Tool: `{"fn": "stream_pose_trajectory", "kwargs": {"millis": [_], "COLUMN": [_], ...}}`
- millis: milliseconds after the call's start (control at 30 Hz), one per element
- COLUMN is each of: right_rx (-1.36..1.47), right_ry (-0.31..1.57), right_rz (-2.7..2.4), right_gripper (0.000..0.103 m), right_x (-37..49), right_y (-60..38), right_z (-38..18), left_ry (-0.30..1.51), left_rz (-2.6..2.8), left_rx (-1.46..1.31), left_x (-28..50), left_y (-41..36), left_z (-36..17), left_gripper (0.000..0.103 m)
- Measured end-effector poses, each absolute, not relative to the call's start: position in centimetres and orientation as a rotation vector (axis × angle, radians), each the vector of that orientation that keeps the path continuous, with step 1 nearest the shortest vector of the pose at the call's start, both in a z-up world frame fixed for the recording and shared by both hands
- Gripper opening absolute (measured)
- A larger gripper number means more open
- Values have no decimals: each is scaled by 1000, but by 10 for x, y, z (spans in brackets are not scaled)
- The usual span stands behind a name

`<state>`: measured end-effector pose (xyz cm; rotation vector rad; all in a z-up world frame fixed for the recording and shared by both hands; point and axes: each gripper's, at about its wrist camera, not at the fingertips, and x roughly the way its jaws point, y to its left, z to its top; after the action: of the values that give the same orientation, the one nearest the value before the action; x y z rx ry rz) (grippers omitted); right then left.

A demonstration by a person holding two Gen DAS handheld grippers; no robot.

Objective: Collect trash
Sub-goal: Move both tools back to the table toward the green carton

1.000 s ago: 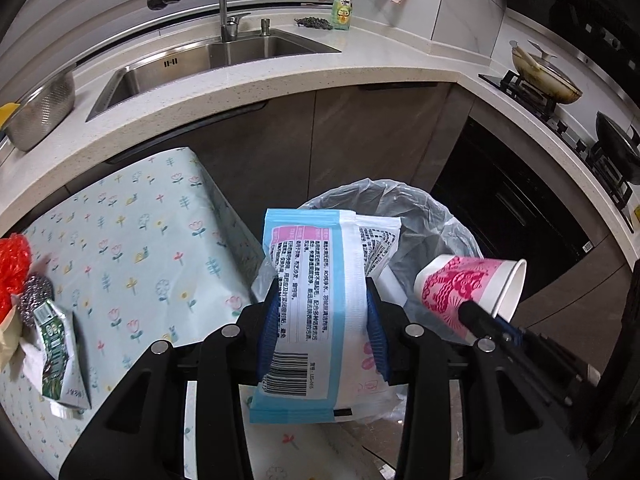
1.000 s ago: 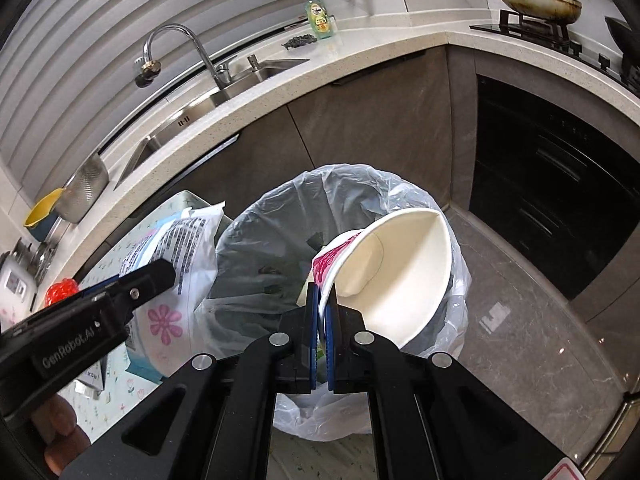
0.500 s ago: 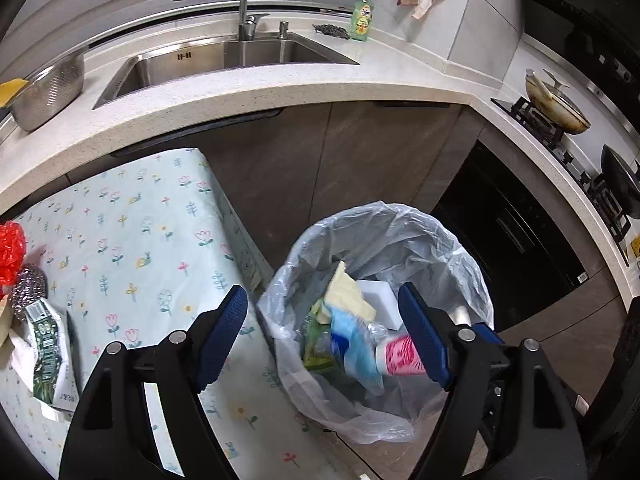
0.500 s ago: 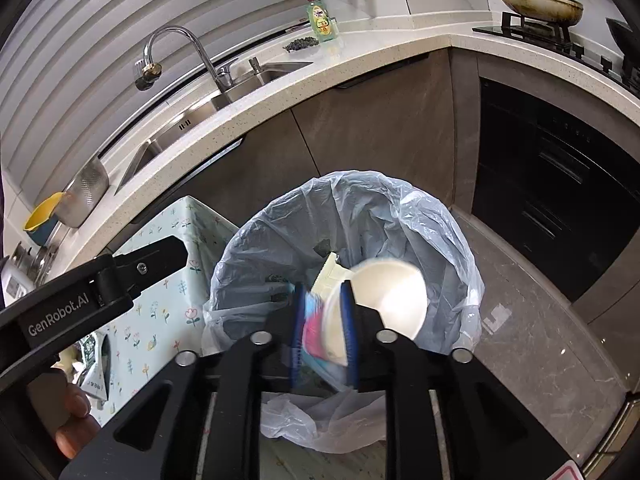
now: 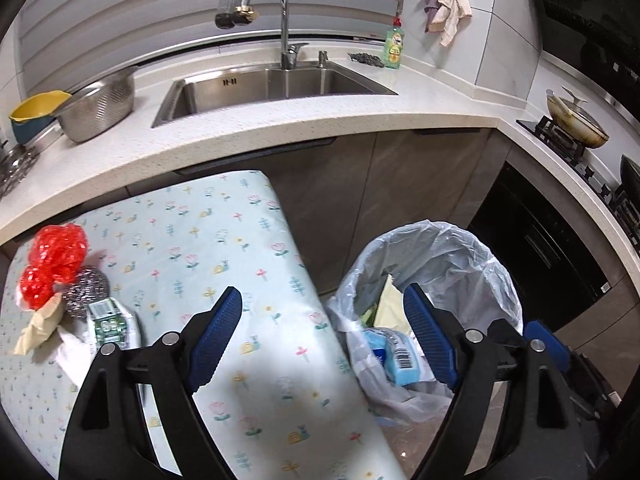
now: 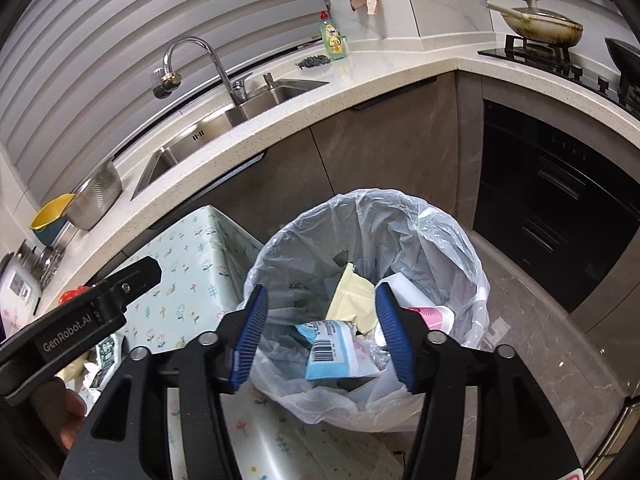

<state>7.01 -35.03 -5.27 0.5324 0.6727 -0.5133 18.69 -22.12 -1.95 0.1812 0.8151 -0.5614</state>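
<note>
A bin lined with a clear bag (image 6: 404, 224) (image 5: 472, 256) stands on the floor beside the table. Inside it lie the blue wet-wipe packet (image 6: 330, 350) (image 5: 402, 356), the pink paper cup (image 6: 434, 316) and a yellow wrapper (image 6: 352, 292). My right gripper (image 6: 322, 334) hovers over the bin, its jaws opening with nothing pressed between them. My left gripper (image 5: 324, 338) spans the table edge and the bin rim, its jaws opening and empty. On the table's left lies more trash: red mesh (image 5: 56, 260), a steel scourer (image 5: 86, 290), a green-and-white packet (image 5: 110, 322) and a tan paper scrap (image 5: 38, 326).
The table wears a floral cloth (image 5: 192, 248). Behind it runs a white counter (image 5: 320, 120) with a sink (image 5: 272, 86), a colander (image 5: 96, 106), a soap bottle (image 5: 393, 46) and a stove with a pan (image 5: 576, 124). Dark cabinets (image 6: 560, 208) stand right of the bin.
Both grippers opened and let go: the wet-wipe packet and the pink cup dropped into the bin. The left gripper then drew back and left, over the table edge; the right one rose slightly.
</note>
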Motion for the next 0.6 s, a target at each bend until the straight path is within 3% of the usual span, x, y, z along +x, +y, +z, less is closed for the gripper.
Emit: {"fn": "stream_pose_trajectory", "kwargs": {"millis": [200, 600], "right_rx": [503, 378], "right_ry": [669, 658], "right_rz": [-494, -506], "right_gripper": [66, 84], "right_x": [74, 78], "right_y": [-322, -258], "right_z": [-41, -13], "left_ry": [786, 788], "left_rz": [-509, -398], "left_rx": [158, 116], "left_x": [183, 182], "left_y": [-187, -110], "left_z": [-8, 2], "left_gripper": [90, 92]}}
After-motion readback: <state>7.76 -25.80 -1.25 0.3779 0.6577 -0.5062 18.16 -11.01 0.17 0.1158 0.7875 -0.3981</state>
